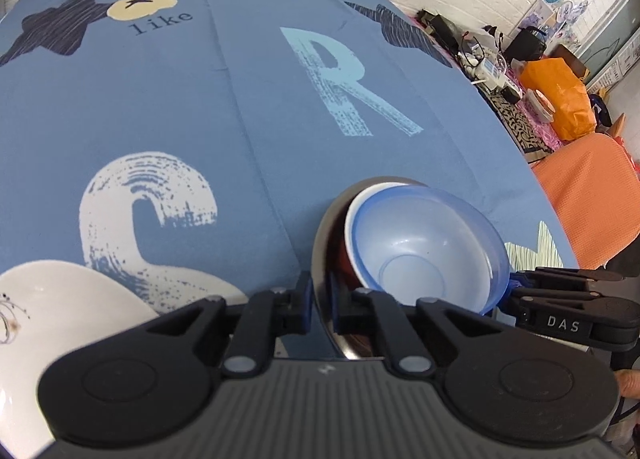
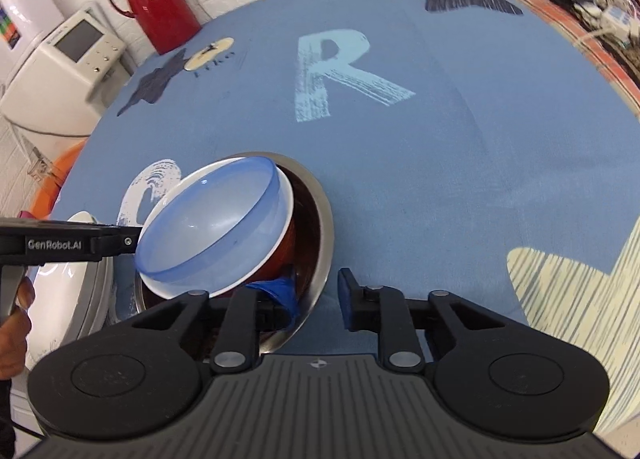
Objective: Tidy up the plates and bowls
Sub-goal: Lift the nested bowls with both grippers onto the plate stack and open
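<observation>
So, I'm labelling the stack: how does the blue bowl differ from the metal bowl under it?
The blue bowl is translucent plastic; the metal bowl is shiny and opaque. The blue bowl is smaller and sits tilted at the top of the nest, while the metal bowl is outermost, on the tablecloth. Both are round and open-mouthed.

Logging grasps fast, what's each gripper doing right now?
Left gripper: shut on the rim of the steel bowl.
Right gripper: open, its fingers straddling the steel bowl's rim, not clamped.
</observation>
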A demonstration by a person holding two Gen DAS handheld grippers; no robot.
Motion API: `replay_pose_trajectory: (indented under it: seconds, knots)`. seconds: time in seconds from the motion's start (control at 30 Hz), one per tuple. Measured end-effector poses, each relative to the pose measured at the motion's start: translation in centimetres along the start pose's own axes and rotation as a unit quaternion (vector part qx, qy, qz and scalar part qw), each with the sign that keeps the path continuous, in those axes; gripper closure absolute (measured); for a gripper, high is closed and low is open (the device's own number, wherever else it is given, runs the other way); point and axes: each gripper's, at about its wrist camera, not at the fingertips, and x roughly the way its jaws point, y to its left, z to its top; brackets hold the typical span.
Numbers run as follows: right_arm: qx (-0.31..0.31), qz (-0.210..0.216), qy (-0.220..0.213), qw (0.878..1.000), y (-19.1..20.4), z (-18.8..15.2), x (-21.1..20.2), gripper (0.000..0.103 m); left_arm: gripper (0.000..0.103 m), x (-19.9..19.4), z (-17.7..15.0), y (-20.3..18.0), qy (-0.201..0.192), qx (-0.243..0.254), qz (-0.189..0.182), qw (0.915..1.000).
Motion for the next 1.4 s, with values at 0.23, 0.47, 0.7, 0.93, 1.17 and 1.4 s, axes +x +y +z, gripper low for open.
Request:
replay_pose_trajectory:
  seconds: [0.23,0.47,0.7,0.93,1.17,1.4]
  knots:
    - [0.029,0.031,-0.004,0.999,-0.9,-0.5,-0.3,0.103,0.103,0.0,0.0,-0.3,-0.015,-0.018,-0.004,0.9997]
    - [0.040,0.034,-0.015,0.999,-0.4,-0.7,-1.3,0.103,0.103,-0.8,0.4,-1.3,-0.026,-0.002,0.003,0.9997]
    - [0.007,0.048,-0.039,0.998,3.1,1.5,-3.5,0.103,0.103,-5.1,1.4,-0.6,-0.053,-0.011,0.013,0.9984]
    - [-0.058,0.107,-0.030,0.992,11.2,2.4,-2.4,0.103,0.103,-13.0,-1.8,4.1,-0.104,-0.035,0.082,0.9906]
    - [-0.100,0.144,0.032,0.984,17.8,0.8,1.8,0.103,0.103,-16.3,-7.2,10.7,-0.102,-0.095,0.132,0.9812]
    - [-0.114,0.108,0.061,0.986,18.8,-0.7,2.8,0.103,0.103,-14.2,-9.5,13.4,-0.084,-0.120,0.107,0.9833]
